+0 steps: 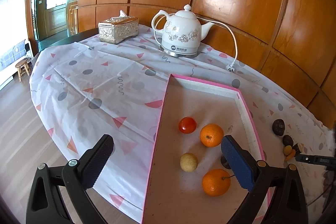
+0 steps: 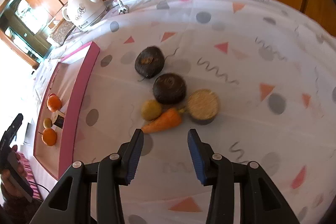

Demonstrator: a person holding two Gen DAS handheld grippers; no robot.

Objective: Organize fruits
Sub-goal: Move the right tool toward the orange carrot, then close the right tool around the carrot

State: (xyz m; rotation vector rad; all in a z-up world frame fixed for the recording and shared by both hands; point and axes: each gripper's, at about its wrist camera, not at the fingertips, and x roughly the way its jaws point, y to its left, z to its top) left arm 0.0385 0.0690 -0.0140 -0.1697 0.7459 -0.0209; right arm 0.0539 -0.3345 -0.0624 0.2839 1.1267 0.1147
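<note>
A shallow pink-rimmed cardboard tray (image 1: 166, 102) fills the lower right of the left wrist view, lying on a white tablecloth with grey dots and pink triangles (image 1: 94, 77). Inside it, apart from one another, sit a small red tomato-like fruit (image 1: 187, 125), two oranges (image 1: 211, 135) (image 1: 215, 182) and a pale yellow round fruit (image 1: 188, 162). The left gripper (image 1: 167, 157) hangs over the tray's near end, jaws spread wide, holding nothing. In the right wrist view, the right gripper (image 2: 166, 135) stands partly open and empty at lower centre, just below a cluster on the cloth: an orange carrot (image 2: 162, 121) touching a yellowish round fruit (image 2: 151, 110), two dark round fruits (image 2: 149, 61) (image 2: 169, 88), and a dark piece with a pale cut face (image 2: 203, 104). A white ceramic kettle (image 1: 181, 33) and an ornate silver tissue box (image 1: 118, 29) stand near the top of the left view.
</note>
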